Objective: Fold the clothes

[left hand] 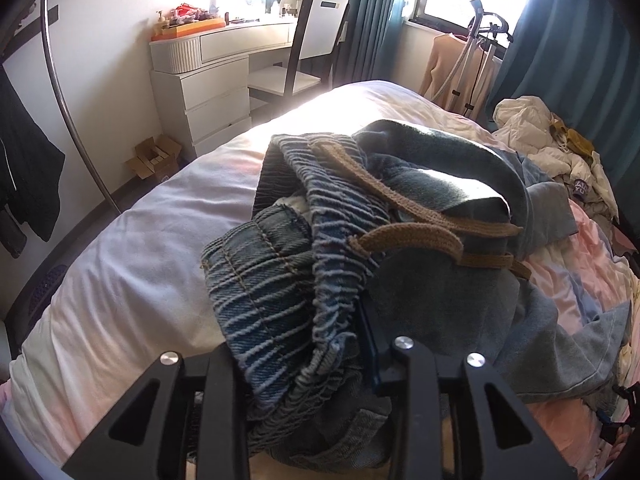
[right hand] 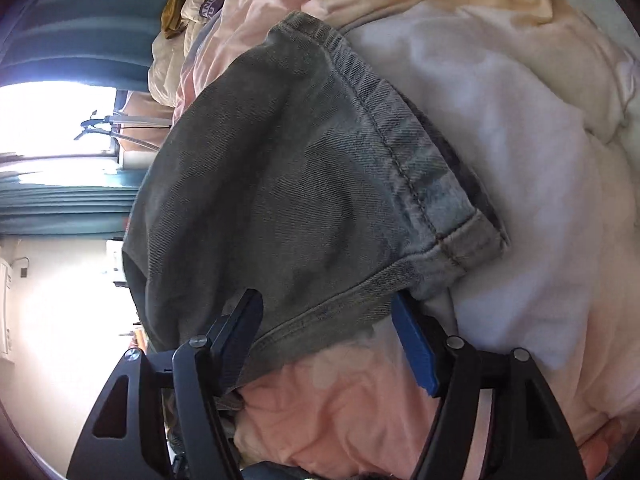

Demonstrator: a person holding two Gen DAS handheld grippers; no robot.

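Blue denim trousers (left hand: 304, 248) with a gathered elastic waistband and a brown drawstring (left hand: 424, 232) lie bunched on the bed. My left gripper (left hand: 304, 360) is shut on the waistband, which bulges out between the jaws and hides the fingertips. In the right wrist view, a trouser leg (right hand: 280, 200) with its stitched hem (right hand: 404, 168) hangs in front of the camera. My right gripper (right hand: 328, 320) is open, its jaws wide apart on either side of the leg's edge. The view is rolled sideways.
The bed (left hand: 132, 264) has a white and pink cover. A heap of pale clothes (left hand: 552, 152) lies at its far right. A white dresser (left hand: 208, 80), a chair (left hand: 304, 52) and a cardboard box (left hand: 154, 158) stand beyond the bed. A garment steamer (left hand: 476, 64) stands by teal curtains.
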